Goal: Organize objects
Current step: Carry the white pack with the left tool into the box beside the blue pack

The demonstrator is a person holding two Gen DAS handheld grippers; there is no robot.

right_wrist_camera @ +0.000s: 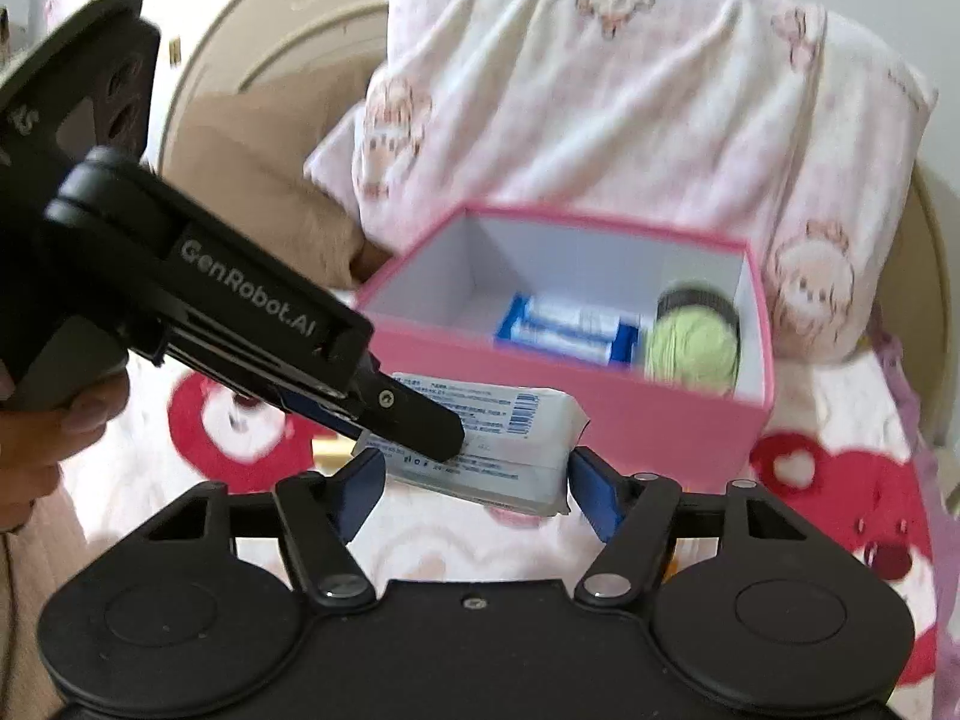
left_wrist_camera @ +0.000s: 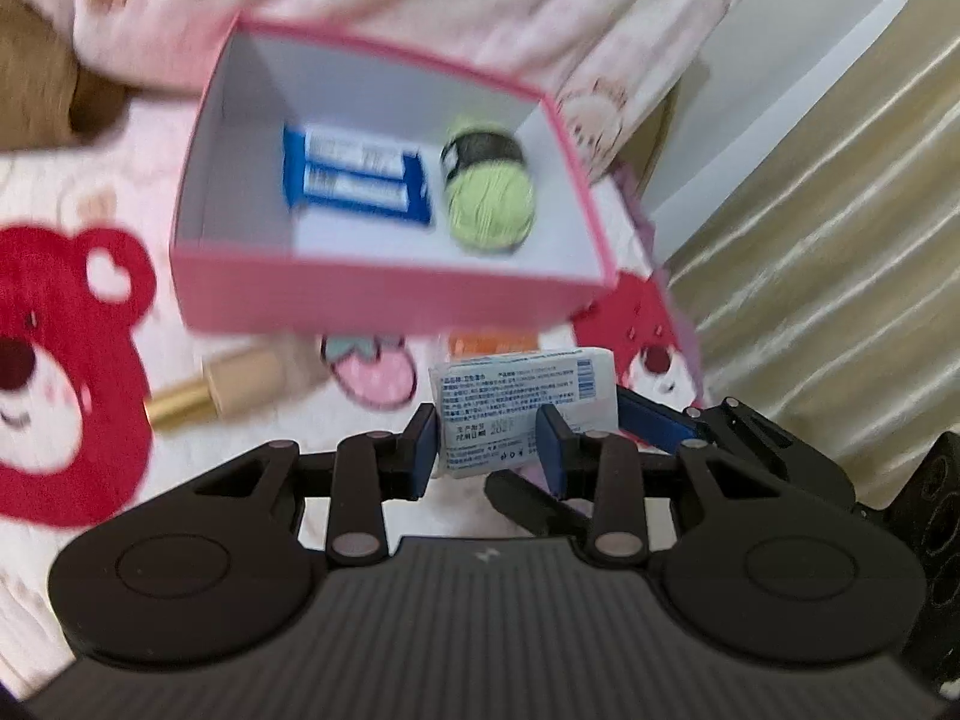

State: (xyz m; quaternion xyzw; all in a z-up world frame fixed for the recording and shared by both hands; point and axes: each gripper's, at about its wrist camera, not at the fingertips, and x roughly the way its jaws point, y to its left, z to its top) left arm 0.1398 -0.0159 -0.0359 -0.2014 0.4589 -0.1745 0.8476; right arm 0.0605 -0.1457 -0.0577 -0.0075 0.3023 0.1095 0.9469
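Note:
A white wipes pack (left_wrist_camera: 528, 390) with blue print hangs above the bedspread, in front of an open pink box (left_wrist_camera: 384, 294). My left gripper (left_wrist_camera: 489, 441) is shut on the pack's near edge; in the right wrist view it (right_wrist_camera: 441, 441) reaches in from the left. My right gripper (right_wrist_camera: 477, 483) spans the pack (right_wrist_camera: 510, 468) lengthwise, with a blue pad against each end. One of its fingers (left_wrist_camera: 651, 423) shows beside the pack. The box (right_wrist_camera: 600, 402) holds a blue battery pack (left_wrist_camera: 360, 180) and a green yarn ball (left_wrist_camera: 489, 198).
A gold-capped beige tube (left_wrist_camera: 222, 390) and an orange item (left_wrist_camera: 492, 342) lie on the pink bear-print bedspread (left_wrist_camera: 72, 360). A pink pillow (right_wrist_camera: 600, 90) stands behind the box. A curtain (left_wrist_camera: 840, 240) hangs on the right. A person's hand (right_wrist_camera: 36, 438) holds the left gripper.

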